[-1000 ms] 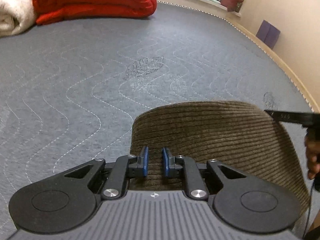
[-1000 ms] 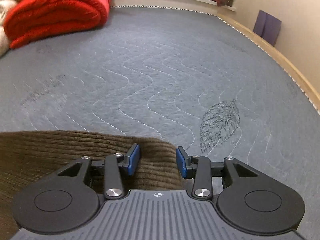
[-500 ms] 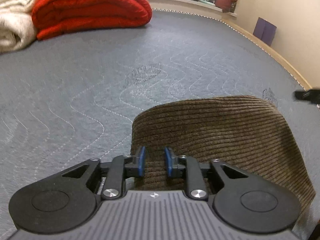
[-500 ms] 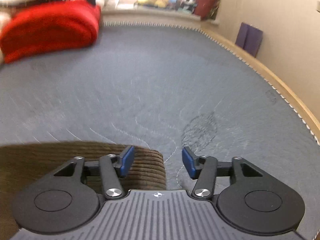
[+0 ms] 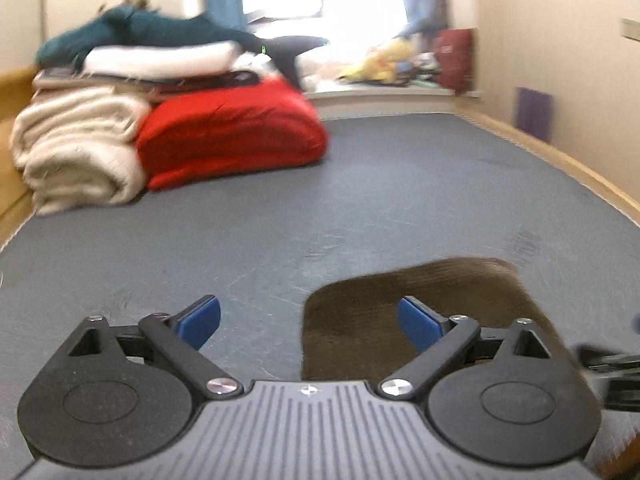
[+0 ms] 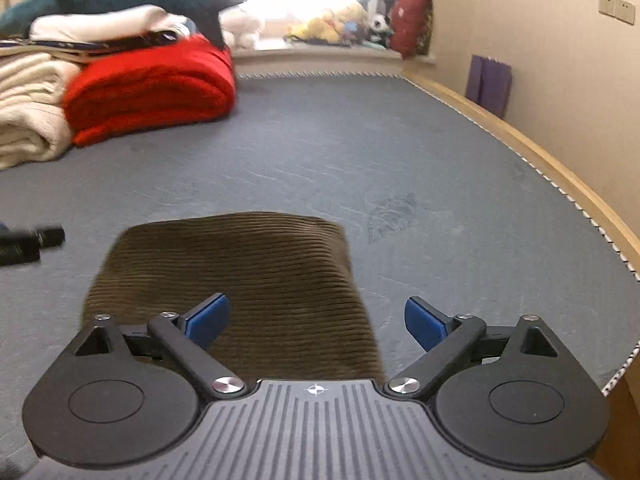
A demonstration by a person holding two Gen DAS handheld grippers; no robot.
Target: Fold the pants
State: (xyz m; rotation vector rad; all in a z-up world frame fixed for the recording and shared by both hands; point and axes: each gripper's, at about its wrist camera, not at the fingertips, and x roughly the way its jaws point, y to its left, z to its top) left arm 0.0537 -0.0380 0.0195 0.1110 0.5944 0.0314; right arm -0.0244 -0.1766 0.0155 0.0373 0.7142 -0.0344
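Left tongs (image 5: 308,314) and right tongs (image 6: 316,320): spreading wide, pinching nothing, above folded brown pants (image 6: 240,264). Pants: flat on grey mattress (image 6: 360,152), well apart from red blanket (image 6: 152,88).

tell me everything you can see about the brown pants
The brown pants are ribbed corduroy, folded into a compact, roughly rectangular bundle with rounded far corners. They lie flat on the grey quilted mattress, near its front edge. Nothing grips them: both tools hover just above them with their blue pads apart, clear of the cloth.
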